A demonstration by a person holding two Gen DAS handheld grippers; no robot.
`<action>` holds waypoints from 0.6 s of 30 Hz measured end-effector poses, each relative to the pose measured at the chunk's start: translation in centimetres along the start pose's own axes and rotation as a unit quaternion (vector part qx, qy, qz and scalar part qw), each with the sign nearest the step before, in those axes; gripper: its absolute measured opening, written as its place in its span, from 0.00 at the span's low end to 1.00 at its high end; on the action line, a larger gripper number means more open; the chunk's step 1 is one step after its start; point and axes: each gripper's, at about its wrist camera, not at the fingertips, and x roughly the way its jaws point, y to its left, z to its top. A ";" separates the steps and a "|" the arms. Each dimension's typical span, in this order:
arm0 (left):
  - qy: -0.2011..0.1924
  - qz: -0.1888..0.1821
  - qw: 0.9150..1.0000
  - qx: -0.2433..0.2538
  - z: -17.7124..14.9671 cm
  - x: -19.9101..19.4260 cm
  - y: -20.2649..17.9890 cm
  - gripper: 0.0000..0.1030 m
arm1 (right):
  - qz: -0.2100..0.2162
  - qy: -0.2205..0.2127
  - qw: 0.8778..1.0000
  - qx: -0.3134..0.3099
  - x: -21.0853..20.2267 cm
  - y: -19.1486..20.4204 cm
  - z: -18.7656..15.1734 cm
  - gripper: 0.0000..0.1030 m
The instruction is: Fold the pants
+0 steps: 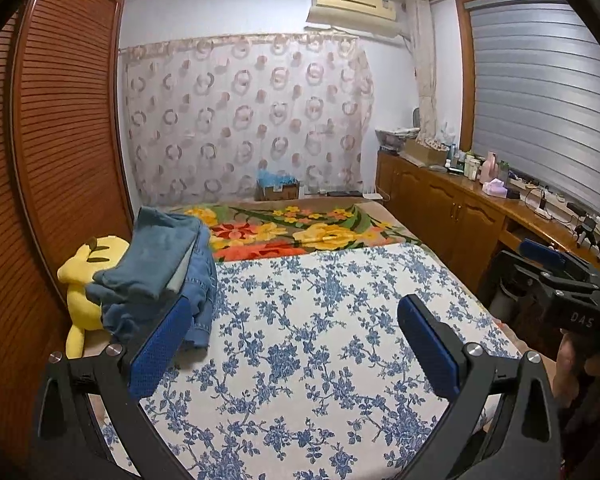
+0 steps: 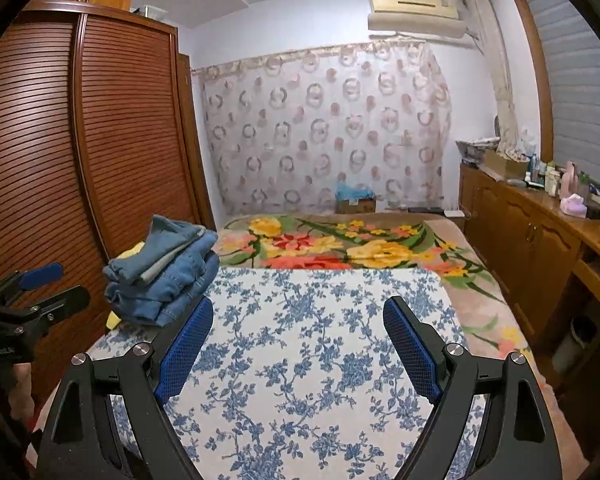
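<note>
Both fingers spread, empty. Jeans stack (image 1: 160,268) beyond left gripper (image 1: 296,344) left finger; careless grab topples stack, undoing folds.

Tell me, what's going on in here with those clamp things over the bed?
A person holds a two-finger tool in each hand above the bed's blue-flowered sheet. The left tool and the right tool are both open and hold nothing. A pile of folded jeans sits at the left side of the bed, partly on a yellow plush toy. No pants lie spread on the sheet at this moment.
</note>
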 end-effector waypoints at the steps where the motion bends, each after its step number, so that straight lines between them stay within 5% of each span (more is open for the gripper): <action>1: -0.004 0.001 1.000 0.000 0.2 -0.3 0.0 1.00 | -0.001 -0.003 1.000 0.000 -0.2 0.0 -0.1 0.86; 18: -0.025 0.008 1.000 -0.006 0.7 -1.9 0.6 1.00 | -0.009 -0.034 0.999 -0.010 -0.2 0.2 -1.0 0.86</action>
